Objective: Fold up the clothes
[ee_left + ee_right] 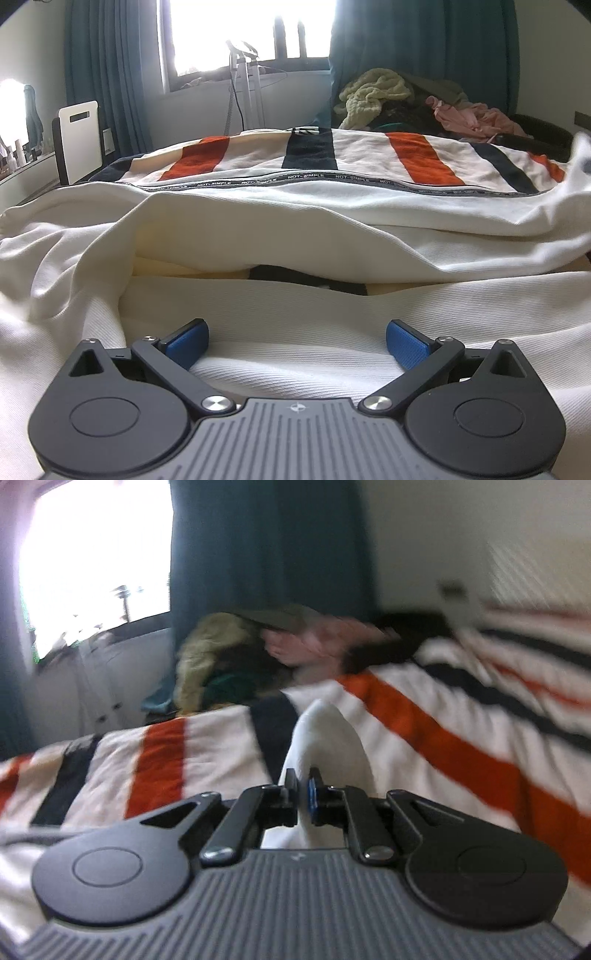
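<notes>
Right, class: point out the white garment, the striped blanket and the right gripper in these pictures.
white garment [295, 229], left wrist view, on its raised middle fold.
striped blanket [424, 158], left wrist view, on an orange stripe.
right gripper [303, 794], right wrist view, between its fingertips, shut on white cloth.

Daylight from the window [243, 33] blows out white; my left view is sharp, my right smeared, edges bowed.
</notes>
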Action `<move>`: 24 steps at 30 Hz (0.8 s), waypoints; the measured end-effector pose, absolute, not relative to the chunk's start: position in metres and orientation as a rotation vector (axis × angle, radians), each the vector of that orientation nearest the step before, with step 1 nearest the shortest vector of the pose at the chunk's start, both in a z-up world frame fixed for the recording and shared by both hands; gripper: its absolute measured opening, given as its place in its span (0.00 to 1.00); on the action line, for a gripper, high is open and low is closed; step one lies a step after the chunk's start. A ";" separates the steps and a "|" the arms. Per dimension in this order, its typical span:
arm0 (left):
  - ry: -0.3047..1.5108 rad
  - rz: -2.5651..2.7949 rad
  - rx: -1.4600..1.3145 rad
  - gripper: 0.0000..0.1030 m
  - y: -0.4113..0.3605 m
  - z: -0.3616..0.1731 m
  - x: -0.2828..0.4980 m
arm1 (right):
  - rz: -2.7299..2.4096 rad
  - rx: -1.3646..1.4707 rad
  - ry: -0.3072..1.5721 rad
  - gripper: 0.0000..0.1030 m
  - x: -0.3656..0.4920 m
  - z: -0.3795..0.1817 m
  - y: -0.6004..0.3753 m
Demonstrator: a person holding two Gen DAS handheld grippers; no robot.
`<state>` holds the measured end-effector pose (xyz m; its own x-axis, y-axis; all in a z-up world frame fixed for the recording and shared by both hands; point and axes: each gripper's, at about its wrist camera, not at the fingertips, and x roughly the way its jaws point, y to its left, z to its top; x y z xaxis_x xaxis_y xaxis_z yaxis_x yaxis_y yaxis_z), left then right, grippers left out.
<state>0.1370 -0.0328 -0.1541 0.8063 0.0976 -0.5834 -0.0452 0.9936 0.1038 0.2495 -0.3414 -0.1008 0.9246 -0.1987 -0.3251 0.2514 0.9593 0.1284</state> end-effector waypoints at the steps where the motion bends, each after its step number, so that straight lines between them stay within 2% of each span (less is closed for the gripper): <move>1: 0.628 0.077 0.087 1.00 -0.033 -0.154 0.137 | -0.192 0.146 0.319 0.09 0.252 -0.103 -0.333; 8: 0.628 0.080 0.090 1.00 -0.033 -0.155 0.137 | 0.035 -0.003 0.455 0.11 0.271 -0.139 -0.287; 11: 0.629 0.082 0.089 1.00 -0.033 -0.155 0.138 | 0.098 0.005 0.468 0.12 0.269 -0.137 -0.280; 13: 0.629 0.082 0.090 1.00 -0.034 -0.155 0.138 | 0.139 0.027 0.468 0.19 0.267 -0.134 -0.277; 14: 0.629 0.082 0.090 1.00 -0.034 -0.155 0.138 | 0.172 0.065 0.464 0.30 0.266 -0.131 -0.280; 15: 0.628 0.082 0.090 1.00 -0.034 -0.155 0.138 | 0.203 0.102 0.458 0.37 0.265 -0.128 -0.283; 16: 0.628 0.082 0.089 1.00 -0.034 -0.155 0.138 | 0.222 0.122 0.443 0.54 0.260 -0.126 -0.285; 17: 0.628 0.082 0.088 1.00 -0.034 -0.155 0.138 | 0.242 0.142 0.427 0.67 0.256 -0.123 -0.286; 24: 0.628 0.079 0.085 1.00 -0.032 -0.154 0.138 | 0.063 0.242 0.221 0.66 0.214 -0.102 -0.313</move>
